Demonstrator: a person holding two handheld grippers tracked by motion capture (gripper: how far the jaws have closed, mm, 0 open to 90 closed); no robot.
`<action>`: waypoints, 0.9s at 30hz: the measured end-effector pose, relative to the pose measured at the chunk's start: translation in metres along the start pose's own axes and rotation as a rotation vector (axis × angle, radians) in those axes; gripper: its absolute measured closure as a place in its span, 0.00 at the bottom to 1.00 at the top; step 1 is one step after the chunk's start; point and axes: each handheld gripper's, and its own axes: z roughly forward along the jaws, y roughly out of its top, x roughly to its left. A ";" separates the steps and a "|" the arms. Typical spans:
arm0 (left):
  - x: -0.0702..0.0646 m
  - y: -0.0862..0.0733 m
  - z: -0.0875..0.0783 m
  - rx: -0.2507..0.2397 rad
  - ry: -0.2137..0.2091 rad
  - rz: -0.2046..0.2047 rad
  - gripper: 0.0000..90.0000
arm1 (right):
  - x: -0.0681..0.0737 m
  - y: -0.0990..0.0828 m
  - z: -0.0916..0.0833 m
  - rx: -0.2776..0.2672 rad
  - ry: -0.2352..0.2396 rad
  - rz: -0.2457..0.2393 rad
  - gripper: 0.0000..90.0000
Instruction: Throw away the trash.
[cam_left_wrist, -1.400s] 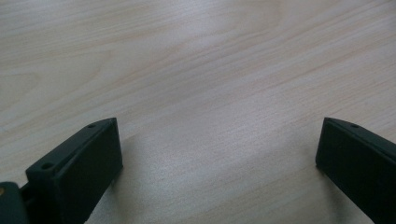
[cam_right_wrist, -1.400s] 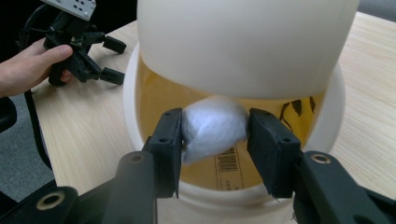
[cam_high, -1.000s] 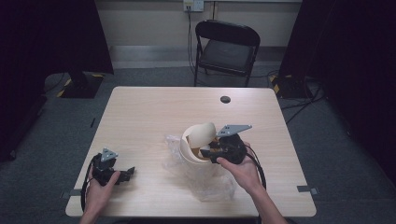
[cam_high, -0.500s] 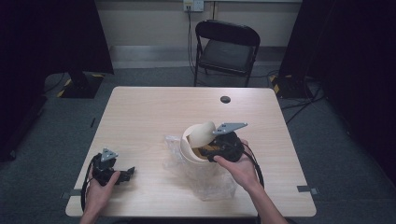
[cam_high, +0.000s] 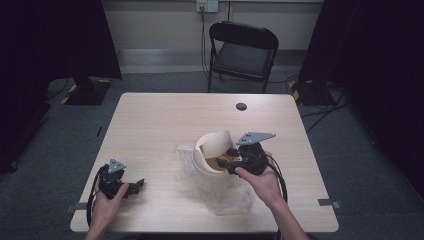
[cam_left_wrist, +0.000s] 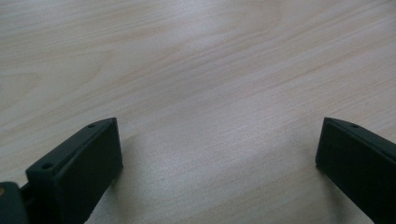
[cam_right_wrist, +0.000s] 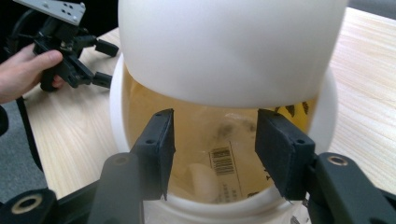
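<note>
A cream round container (cam_high: 207, 162) with a swing lid (cam_right_wrist: 229, 46) stands on a crumpled clear plastic bag (cam_high: 227, 197) at the table's middle front. Inside it lies a yellow packet (cam_right_wrist: 224, 161) with a barcode. My right gripper (cam_high: 225, 158) points into the container's mouth from the right. Its jaws have just been opening and now stand apart at the rim (cam_right_wrist: 212, 116), with nothing pressed between them. Near the table's front left, my left gripper (cam_high: 139, 183) rests low over bare wood (cam_left_wrist: 217, 123) with its jaws wide open; it is also in the right gripper view (cam_right_wrist: 105, 63).
The light wooden table (cam_high: 160, 120) has a small black round piece (cam_high: 241, 106) near its far edge. A black folding chair (cam_high: 243, 50) stands behind the table. Dark curtains hang at both sides.
The right hand has shifted only slightly at the container's mouth. The left hand and its gripper have stayed put.
</note>
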 end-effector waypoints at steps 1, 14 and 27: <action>0.000 0.000 0.000 0.000 0.001 0.000 0.00 | 0.000 0.000 -0.002 -0.006 0.000 0.001 0.52; 0.000 0.000 0.000 0.000 0.001 0.000 0.00 | -0.007 -0.004 -0.020 -0.051 -0.011 0.012 0.52; 0.000 0.000 0.000 0.000 0.002 0.000 0.00 | -0.022 -0.010 -0.037 -0.080 -0.055 0.050 0.50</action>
